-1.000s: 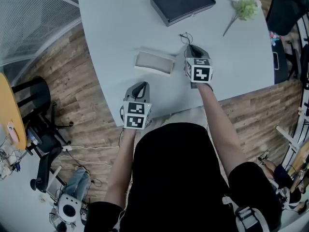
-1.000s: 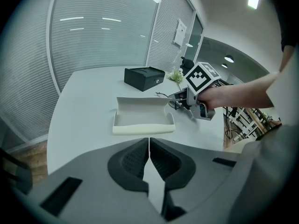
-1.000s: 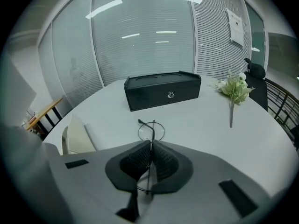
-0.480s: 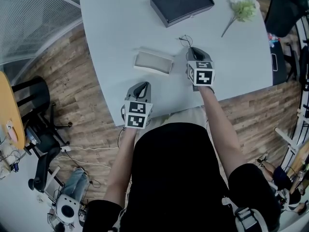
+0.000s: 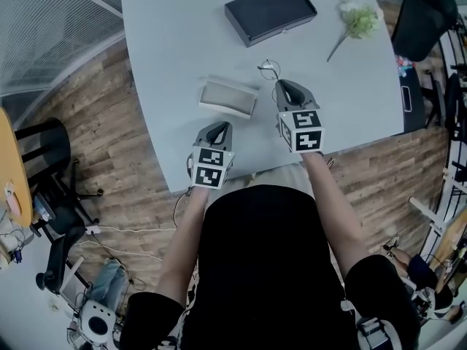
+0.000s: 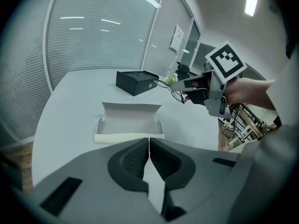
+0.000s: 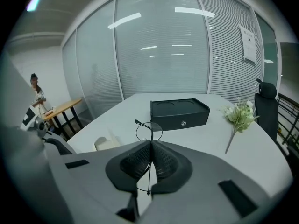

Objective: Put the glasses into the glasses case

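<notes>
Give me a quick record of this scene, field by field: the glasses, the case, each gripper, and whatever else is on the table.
held item: thin wire-framed glasses, hanging above the table
right gripper: shut on the glasses
left gripper: shut, nothing between its jaws
glasses case: off-white, open, empty, lying on the table ahead of the left gripper
other things: black box and flower sprig at the far end of the table
task stage: glasses picked up, not yet in the glasses case

Open glasses case (image 5: 228, 98) unobstructed from above; black box (image 5: 270, 12), flower (image 5: 357, 22) well behind; bare table (image 5: 175, 49) between.
</notes>
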Demonstrator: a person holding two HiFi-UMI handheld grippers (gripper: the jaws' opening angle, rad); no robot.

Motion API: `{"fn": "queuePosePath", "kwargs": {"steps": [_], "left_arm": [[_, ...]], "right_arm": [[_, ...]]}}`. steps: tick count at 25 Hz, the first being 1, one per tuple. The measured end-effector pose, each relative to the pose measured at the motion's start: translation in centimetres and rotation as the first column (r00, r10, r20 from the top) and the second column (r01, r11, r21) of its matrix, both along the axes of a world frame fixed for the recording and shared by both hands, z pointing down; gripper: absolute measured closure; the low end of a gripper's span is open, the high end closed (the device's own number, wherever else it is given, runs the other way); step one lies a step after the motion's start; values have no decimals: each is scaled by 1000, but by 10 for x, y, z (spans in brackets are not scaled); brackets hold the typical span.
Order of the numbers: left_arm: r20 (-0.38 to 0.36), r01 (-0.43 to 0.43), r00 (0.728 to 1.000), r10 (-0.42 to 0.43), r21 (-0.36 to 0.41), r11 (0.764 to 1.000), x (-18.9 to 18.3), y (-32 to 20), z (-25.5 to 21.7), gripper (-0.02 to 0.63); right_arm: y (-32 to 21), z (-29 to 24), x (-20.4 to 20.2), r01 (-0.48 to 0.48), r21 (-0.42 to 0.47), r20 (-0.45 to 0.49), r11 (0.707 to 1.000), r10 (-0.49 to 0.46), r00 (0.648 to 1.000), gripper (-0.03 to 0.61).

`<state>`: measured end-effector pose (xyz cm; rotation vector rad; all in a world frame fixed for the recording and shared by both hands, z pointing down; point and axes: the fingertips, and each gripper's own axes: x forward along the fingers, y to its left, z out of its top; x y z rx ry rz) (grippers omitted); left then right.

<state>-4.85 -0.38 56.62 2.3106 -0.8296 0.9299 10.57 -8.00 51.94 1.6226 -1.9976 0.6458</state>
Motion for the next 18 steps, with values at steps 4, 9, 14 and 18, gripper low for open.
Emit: {"fn": "queuePosePath", "kwargs": {"steps": [4,9,14,18], "left_arm": [[-13,6,1000,-7,-5,1000,3,-2,1,589],[-18,34,999,-34,-4,999,-1,-7,-1,589],[-24,69,997,-69,-6,998,-11,-10,0,589],[-26,88,996,-89,-12,996,-18,-10,3,589]], "right_arm": [[7,-14,-20,56,13,23,998,-56,998,558],[20,-22,-57,172,16,33,985,-172,985,558],[29,-18,-89,267,2,33,964,-267,963,558],[31,-9,-111,345,-18,22,938,-345,938,558]]}}
